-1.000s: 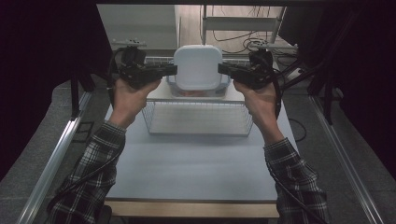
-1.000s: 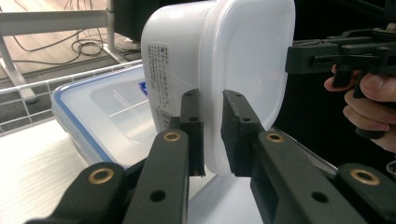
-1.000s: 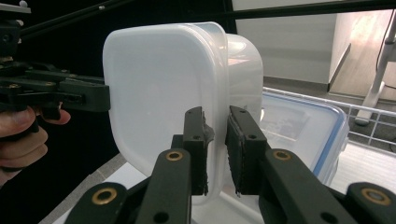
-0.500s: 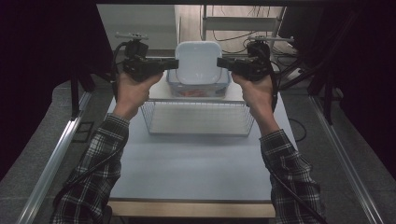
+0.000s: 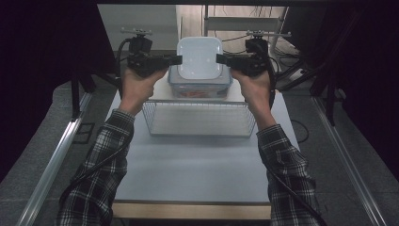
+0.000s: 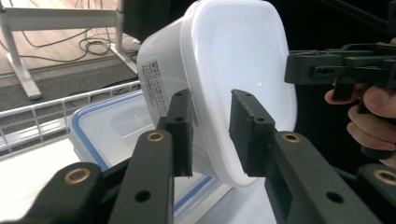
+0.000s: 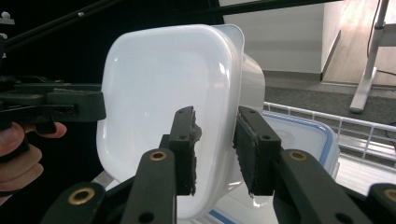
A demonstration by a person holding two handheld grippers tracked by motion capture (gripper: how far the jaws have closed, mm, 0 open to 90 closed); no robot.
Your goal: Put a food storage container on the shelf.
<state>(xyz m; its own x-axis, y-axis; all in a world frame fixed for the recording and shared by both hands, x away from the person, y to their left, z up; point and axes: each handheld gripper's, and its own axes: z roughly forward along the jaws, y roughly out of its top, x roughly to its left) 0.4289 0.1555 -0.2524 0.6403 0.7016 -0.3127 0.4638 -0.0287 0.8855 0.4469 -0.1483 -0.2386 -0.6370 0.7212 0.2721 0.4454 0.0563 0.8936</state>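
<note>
A white plastic tub (image 5: 199, 56) rests on top of a clear box with a blue-rimmed lid (image 5: 200, 89) at the far end of the table. My left gripper (image 5: 178, 60) is at the tub's left edge and my right gripper (image 5: 219, 59) at its right edge. In the left gripper view the tub's rim (image 6: 233, 56) runs between the pads (image 6: 182, 130), which stand off it. The right gripper view shows the same, rim (image 7: 163, 84) between parted pads (image 7: 254, 149). Both pairs of jaws have just been opening, and both are open.
A wire basket (image 5: 200, 117) sits on the table (image 5: 197, 174) just in front of the stacked boxes, between my forearms. Desk legs and cables lie on the floor beyond the table's far edge. Metal rails run along both sides.
Both hands carried the white tub away from me and set it on the blue-rimmed box. The jaws now stand wider around its rim.
</note>
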